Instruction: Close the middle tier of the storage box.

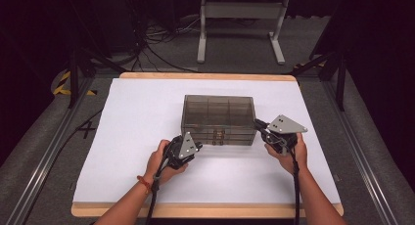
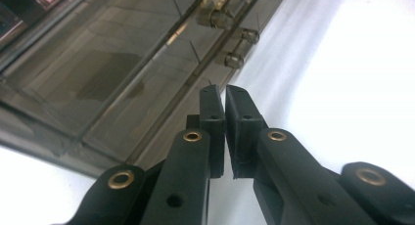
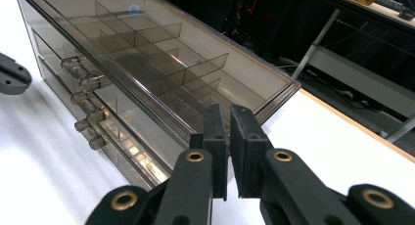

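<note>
From above, you see a smoky clear drawer box (image 1: 219, 119) in the middle of the white table (image 1: 137, 112). Your left gripper (image 1: 198, 146) sits at the box's front left corner, low down near the table. Its tip is right next to the box front, but you cannot tell if it touches. Your right gripper (image 1: 258, 124) is at the box's front right corner, with its tip very near the side of the box. Your hands hold both grippers close to you, and the box is just past them.

In the left gripper view, your left gripper (image 2: 224, 95) has its two black jaws pressed nearly together, with nothing between them. The box (image 2: 98, 73) slants across the upper left, and the jaw tips come up close to its lower edge. The little clear knobs (image 2: 235, 59) on the drawers are just above the tips.

In the right gripper view, your right gripper (image 3: 229, 112) also has its jaws pressed nearly together and holds nothing. The box (image 3: 147, 63) lies ahead and to the left, with its corner just behind the jaw tips. You look down through its clear top at the dividers inside. Drawer knobs (image 3: 83, 105) stick out on its left face.
</note>
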Demonstrator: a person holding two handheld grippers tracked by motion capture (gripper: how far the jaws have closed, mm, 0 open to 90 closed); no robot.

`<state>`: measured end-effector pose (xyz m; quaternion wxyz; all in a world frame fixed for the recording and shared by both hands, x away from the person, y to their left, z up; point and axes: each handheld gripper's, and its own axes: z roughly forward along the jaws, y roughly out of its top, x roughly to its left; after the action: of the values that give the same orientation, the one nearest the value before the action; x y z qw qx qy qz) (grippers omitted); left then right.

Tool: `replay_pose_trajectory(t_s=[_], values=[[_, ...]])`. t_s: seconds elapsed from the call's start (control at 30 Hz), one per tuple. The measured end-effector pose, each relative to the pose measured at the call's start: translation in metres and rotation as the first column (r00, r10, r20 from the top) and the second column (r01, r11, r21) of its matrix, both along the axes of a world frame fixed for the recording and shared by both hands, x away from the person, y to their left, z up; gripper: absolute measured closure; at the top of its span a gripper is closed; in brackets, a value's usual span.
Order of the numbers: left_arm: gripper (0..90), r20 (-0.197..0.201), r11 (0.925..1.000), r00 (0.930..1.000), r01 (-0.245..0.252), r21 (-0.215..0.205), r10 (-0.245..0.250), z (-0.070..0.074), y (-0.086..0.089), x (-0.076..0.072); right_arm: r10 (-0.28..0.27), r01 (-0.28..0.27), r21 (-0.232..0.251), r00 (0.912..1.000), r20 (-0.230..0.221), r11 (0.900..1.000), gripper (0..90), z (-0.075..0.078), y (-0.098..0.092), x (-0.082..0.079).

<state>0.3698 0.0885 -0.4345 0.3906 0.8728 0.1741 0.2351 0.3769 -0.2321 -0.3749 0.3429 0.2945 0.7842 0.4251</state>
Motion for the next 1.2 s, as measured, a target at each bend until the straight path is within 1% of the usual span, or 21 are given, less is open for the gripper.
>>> replay_pose_trajectory(t_s=[0.07,0.17,0.23,0.43,0.6,0.67,0.73,0.8,0.87,0.9,0.97,1.13,1.2], values=[[86.3,0.001,0.9999,1.0,0.001,-0.013,-0.001,0.0,0.003,-0.003,0.002,-0.002,-0.004,1.0,0.002,1.0,85.9,0.0,0.0,0.0],[85.7,0.002,0.9998,1.0,-0.004,-0.02,0.004,0.002,0.007,-0.004,0.004,-0.004,-0.006,1.0,0.001,1.0,85.7,0.0,0.001,-0.001],[84.9,0.005,0.9995,0.9999,-0.01,-0.031,0.01,0.003,0.013,-0.006,0.008,-0.007,-0.02,0.9999,0.008,1.0,85.1,0.001,0.001,-0.002],[83.9,0.009,0.9992,0.9996,-0.028,-0.03,0.028,0.003,0.022,-0.007,0.016,-0.016,-0.035,0.9998,0.007,0.999,84.5,0.002,0.002,-0.003],[82.1,0.015,0.9989,0.9992,-0.037,-0.029,0.038,0.006,0.031,-0.009,0.023,-0.023,-0.058,0.9997,0.003,0.998,83.2,0.004,0.003,-0.006],[81.8,0.018,0.9987,0.9989,-0.044,-0.026,0.044,0.008,0.037,-0.01,0.026,-0.025,-0.068,0.9996,0.009,0.997,83.3,0.005,0.003,-0.007],[81.2,0.017,0.9984,0.9985,-0.053,-0.021,0.053,0.008,0.04,-0.011,0.023,-0.021,-0.079,0.9995,0.023,0.997,84.1,0.003,0.003,-0.009],[80.5,0.02,0.9984,0.9983,-0.055,-0.017,0.055,0.009,0.041,-0.011,0.025,-0.023,-0.077,0.9994,0.026,0.997,84.1,0.003,0.003,-0.009],[79.7,0.026,0.9977,0.9975,-0.065,-0.019,0.065,0.01,0.044,-0.011,0.03,-0.028,-0.073,0.9994,0.018,0.997,83.4,0.003,0.001,-0.011],[79.7,0.027,0.9974,0.9974,-0.066,-0.027,0.067,0.01,0.046,-0.011,0.03,-0.028,-0.073,0.9994,0.018,0.997,83.4,0.003,0.001,-0.011],[79.1,0.025,0.9976,0.9974,-0.066,-0.022,0.067,0.011,0.048,-0.01,0.036,-0.034,-0.093,0.9991,0.025,0.995,83.1,0.003,-0.001,-0.014],[75.6,0.019,0.9968,0.9969,-0.076,-0.023,0.076,0.01,0.051,-0.01,0.046,-0.044,-0.086,0.9988,0.018,0.995,81.8,0.005,-0.007,-0.022],[74.4,0.023,0.9967,0.9967,-0.078,-0.024,0.078,0.011,0.052,-0.011,0.054,-0.052,-0.103,0.9984,0.016,0.993,80.9,0.004,-0.01,-0.027]])
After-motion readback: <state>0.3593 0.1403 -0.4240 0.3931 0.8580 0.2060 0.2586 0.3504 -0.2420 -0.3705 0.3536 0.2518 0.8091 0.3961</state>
